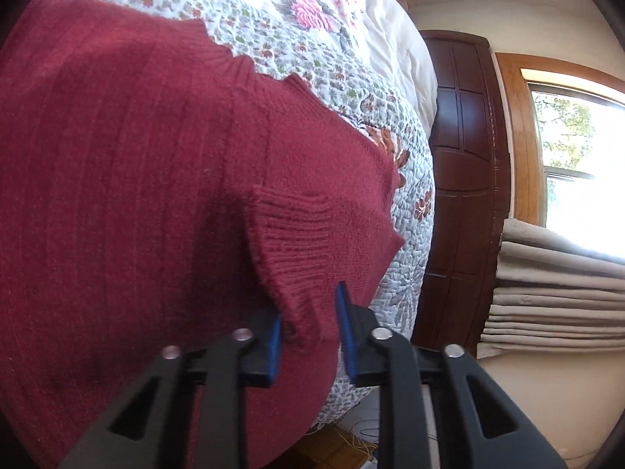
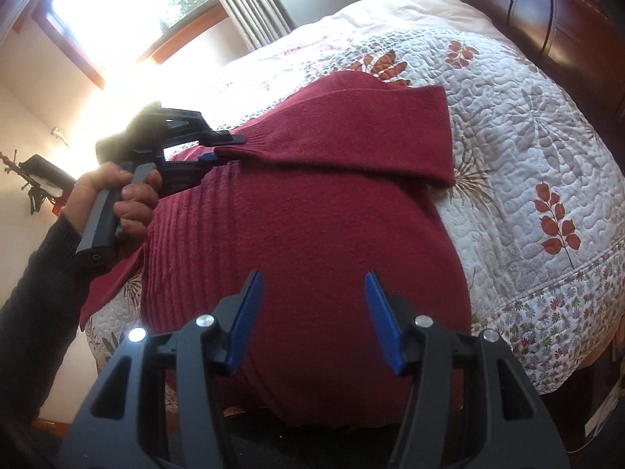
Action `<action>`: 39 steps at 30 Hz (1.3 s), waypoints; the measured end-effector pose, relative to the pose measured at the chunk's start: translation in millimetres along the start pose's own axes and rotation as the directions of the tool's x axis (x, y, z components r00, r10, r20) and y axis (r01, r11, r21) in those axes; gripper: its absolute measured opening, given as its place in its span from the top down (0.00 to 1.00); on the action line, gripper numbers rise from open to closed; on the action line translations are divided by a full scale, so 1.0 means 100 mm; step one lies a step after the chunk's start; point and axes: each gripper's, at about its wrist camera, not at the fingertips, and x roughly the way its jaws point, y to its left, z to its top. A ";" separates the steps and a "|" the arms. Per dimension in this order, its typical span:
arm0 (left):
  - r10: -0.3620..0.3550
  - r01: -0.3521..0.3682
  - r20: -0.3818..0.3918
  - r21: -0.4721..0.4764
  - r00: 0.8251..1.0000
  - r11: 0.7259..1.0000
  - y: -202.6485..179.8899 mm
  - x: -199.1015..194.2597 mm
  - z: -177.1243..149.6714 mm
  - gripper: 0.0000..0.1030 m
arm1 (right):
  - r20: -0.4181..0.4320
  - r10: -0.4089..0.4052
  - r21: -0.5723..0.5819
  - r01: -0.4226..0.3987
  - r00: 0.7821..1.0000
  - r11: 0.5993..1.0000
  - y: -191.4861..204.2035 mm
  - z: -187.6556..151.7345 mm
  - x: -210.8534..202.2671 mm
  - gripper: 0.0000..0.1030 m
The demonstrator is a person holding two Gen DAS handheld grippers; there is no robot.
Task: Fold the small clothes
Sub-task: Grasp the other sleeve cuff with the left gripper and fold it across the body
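A dark red knit sweater (image 1: pixel 117 156) (image 2: pixel 312 215) lies flat on the bed. One sleeve (image 2: pixel 371 133) is folded back across the body. My left gripper (image 1: pixel 310 305) (image 2: pixel 228 148) is shut on that sleeve's ribbed cuff (image 1: pixel 297 242) (image 2: pixel 238 148) and holds it slightly above the sweater's body. A hand (image 2: pixel 133 191) in a dark sleeve grips its handle. My right gripper (image 2: pixel 312 275) hovers open over the sweater's lower part, with nothing between its blue pads. The other sleeve trails off at the left, partly hidden behind the hand.
A white floral quilt (image 1: pixel 410 234) (image 2: pixel 527 136) covers the bed. A dark wooden headboard (image 1: pixel 461 156) (image 2: pixel 547 11) stands at its end. A bright window (image 1: pixel 578 136) (image 2: pixel 117 0) and beige curtains (image 1: pixel 554 293) are beyond the bed's edge.
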 end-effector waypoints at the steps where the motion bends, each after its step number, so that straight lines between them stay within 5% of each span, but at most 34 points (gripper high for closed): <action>1: -0.001 0.001 0.006 0.000 1.000 1.000 0.01 -0.02 -0.01 0.90 | 0.003 0.003 -0.013 -0.003 1.000 1.000 0.05 0.00 -0.01 0.47; 7: -0.026 0.021 0.077 0.064 0.997 0.998 -0.11 -0.38 -0.05 0.92 | 0.007 0.013 -0.057 -0.012 1.000 0.998 0.25 0.00 -0.04 0.47; 14: -0.075 0.039 0.191 0.188 0.979 0.981 -0.30 -1.26 -0.14 0.92 | 0.010 0.023 -0.058 -0.023 1.000 0.998 0.32 0.01 -0.03 0.47; 23: -0.024 -0.020 0.308 0.139 0.951 0.990 0.32 -2.06 -0.08 0.92 | -0.005 0.037 -0.074 -0.037 0.999 0.997 0.40 0.03 0.02 0.47; 39: 0.103 -0.094 0.255 -0.046 0.961 0.994 1.51 -1.61 -0.01 0.92 | -0.015 0.028 -0.073 -0.029 0.999 0.997 0.39 0.03 0.03 0.46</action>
